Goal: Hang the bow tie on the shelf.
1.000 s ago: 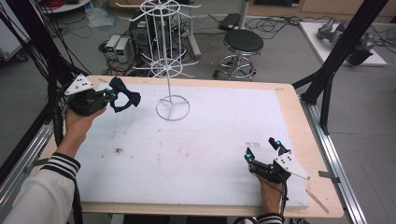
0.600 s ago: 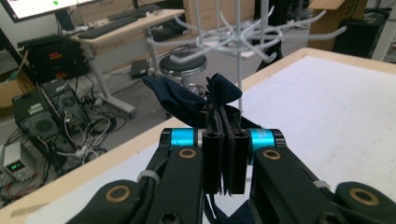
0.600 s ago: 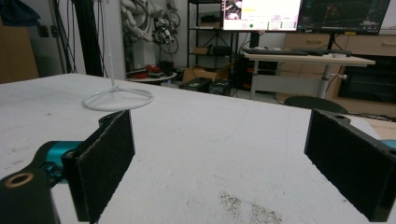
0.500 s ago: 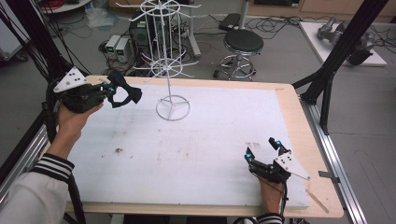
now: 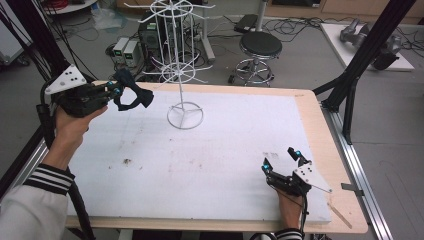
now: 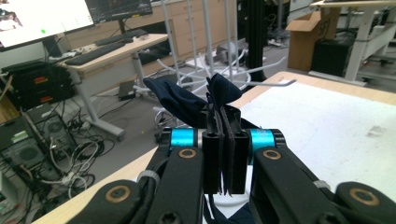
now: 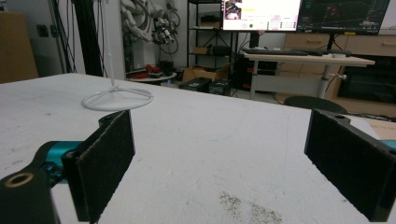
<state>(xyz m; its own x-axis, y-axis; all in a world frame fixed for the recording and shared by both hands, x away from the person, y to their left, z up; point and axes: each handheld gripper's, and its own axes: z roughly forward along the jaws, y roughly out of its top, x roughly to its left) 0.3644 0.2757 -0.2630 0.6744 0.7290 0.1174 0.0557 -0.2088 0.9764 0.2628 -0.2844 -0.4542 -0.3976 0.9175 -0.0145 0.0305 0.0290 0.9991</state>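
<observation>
Left gripper (image 5: 116,91) clamped tight on dark blue cloth (image 5: 132,95), held up at far left beside white wire rack (image 5: 182,75). Right gripper (image 5: 282,162) wide open, empty, near right. Judgement: cloth picked up, not yet hung on rack.

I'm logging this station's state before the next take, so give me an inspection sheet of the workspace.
Surface: white mat on a wooden table, scuffed, dark specks near its left side.
Job's things: white wire rack upright at the mat's far edge; dark blue cloth clamped in the left gripper.
Clutter: nothing seen on the mat.
Grippers: left gripper shut on the cloth, raised beside the rack; right gripper open, low at the near right.
Cables: black cable trailing from the left gripper.
Surroundings: black stool, desks, monitors.
</observation>
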